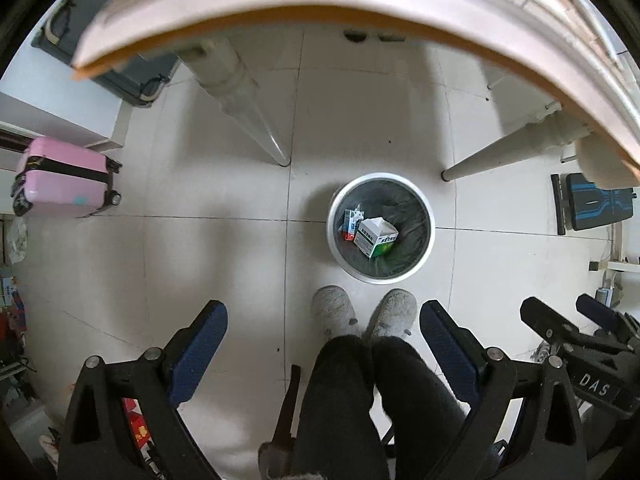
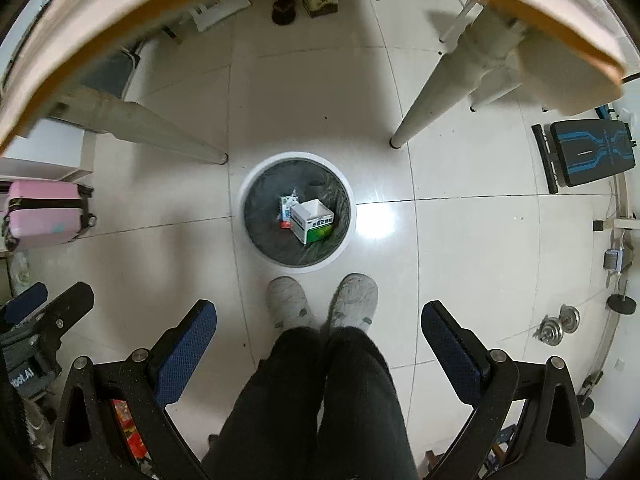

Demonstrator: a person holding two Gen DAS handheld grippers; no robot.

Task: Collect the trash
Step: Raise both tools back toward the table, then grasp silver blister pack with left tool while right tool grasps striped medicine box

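Note:
A round white trash bin (image 1: 335, 216) with a dark liner stands on the floor under the table edge; it also shows in the right wrist view (image 2: 250, 184). Inside lie a white and green carton (image 1: 376, 237) (image 2: 313, 220) and a small wrapper (image 1: 351, 222) (image 2: 287, 210). My left gripper (image 1: 323, 326) is open and empty, held high above the floor, nearer than the bin. My right gripper (image 2: 319, 322) is open and empty at the same height. The right gripper also shows in the left wrist view (image 1: 568, 320) at the right.
The person's grey slippers (image 1: 362, 312) (image 2: 320, 302) stand just before the bin. Two white table legs (image 1: 256, 120) (image 2: 424, 108) flank it, the tabletop edge (image 1: 360, 20) above. A pink suitcase (image 1: 64, 176) sits left; a black and blue bench (image 2: 588, 152) and weight plates (image 2: 558, 326) right.

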